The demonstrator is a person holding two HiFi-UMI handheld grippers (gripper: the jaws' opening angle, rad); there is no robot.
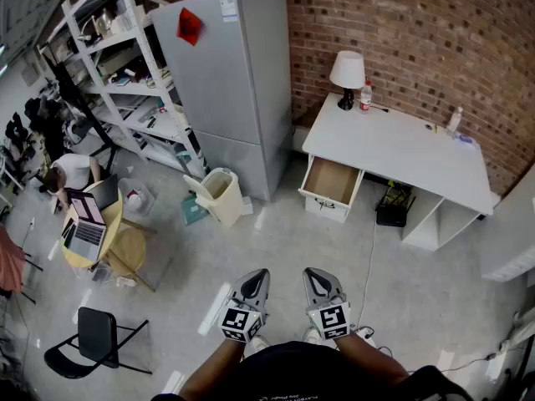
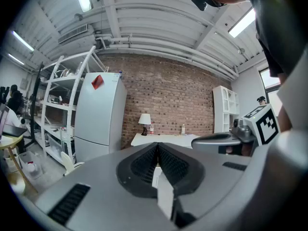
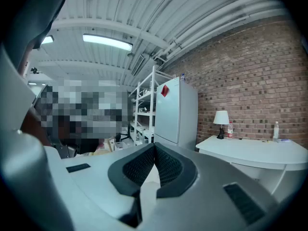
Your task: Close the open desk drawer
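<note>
A white desk stands against the brick wall, and its left drawer is pulled out, showing an empty brown inside. Both grippers hang side by side near the bottom of the head view, well short of the desk across bare floor. My left gripper is shut with nothing between its jaws. My right gripper is likewise shut and empty. In the left gripper view the desk shows far ahead above the left gripper. In the right gripper view the desk lies to the right of the right gripper.
A grey fridge stands left of the desk, a beige bin at its foot. A lamp and bottles sit on the desktop. Shelving, a round table with laptops, a person and a black chair fill the left side.
</note>
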